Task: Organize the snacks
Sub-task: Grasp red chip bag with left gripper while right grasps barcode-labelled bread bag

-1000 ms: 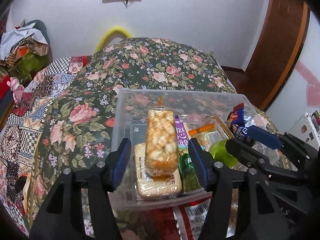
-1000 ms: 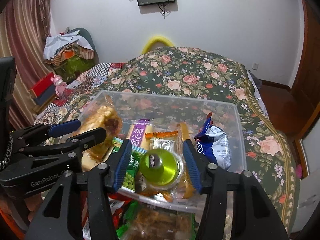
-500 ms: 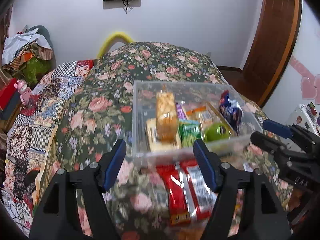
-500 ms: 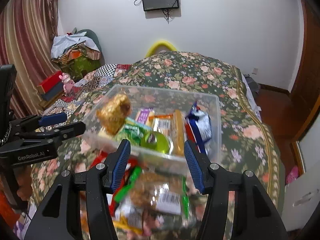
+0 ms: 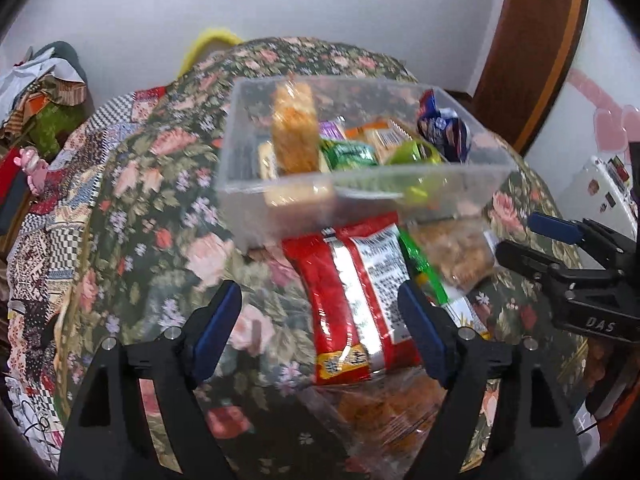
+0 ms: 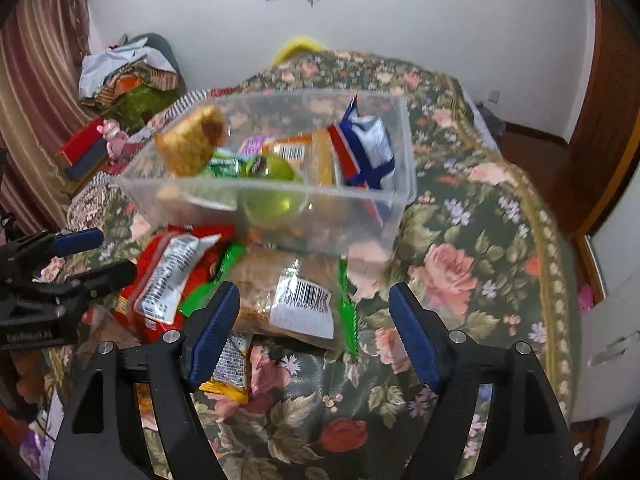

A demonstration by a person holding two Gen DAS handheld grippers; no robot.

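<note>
Left wrist view: left gripper (image 5: pixel 320 316) sits farther back from the bin (image 5: pixel 280 200) than a second ago, when its fingers were at the bin's near wall; now they hang over the near part of the bed (image 5: pixel 160 184), jaws wide apart, holding nothing. Right gripper (image 6: pixel 314 320) has pulled back the same way: a second ago it framed the green cup (image 6: pixel 272 184) inside the bin, now the cup lies well ahead of it in the bin. Right jaws are also spread, nothing between the pads. More loose packs show in front of the bin than before.

Bin is clear plastic, on the floral bed cover, toward the far middle of the bed. Inside it: a tall orange cracker pack (image 5: pixel 294 132) leaning at the left end, a green pack (image 5: pixel 350 154) beside it, a purple pack (image 5: pixel 332 130) behind, an orange-labelled pack (image 5: pixel 380 136) in the middle, the green cup at the near wall, and a blue bag (image 5: pixel 442 128) upright at the right end.

Outside, touching the bin's near wall: a red bag (image 5: pixel 348 292) with a silver barcode panel, a green-edged clear bag (image 6: pixel 296 292) of brown snacks right of it, a yellow pack (image 6: pixel 230 368) under the right gripper's left finger. Another clear bag (image 5: pixel 384 408) of orange snacks lies at the bed's near edge in the left view. Frames are motion-blurred.
</note>
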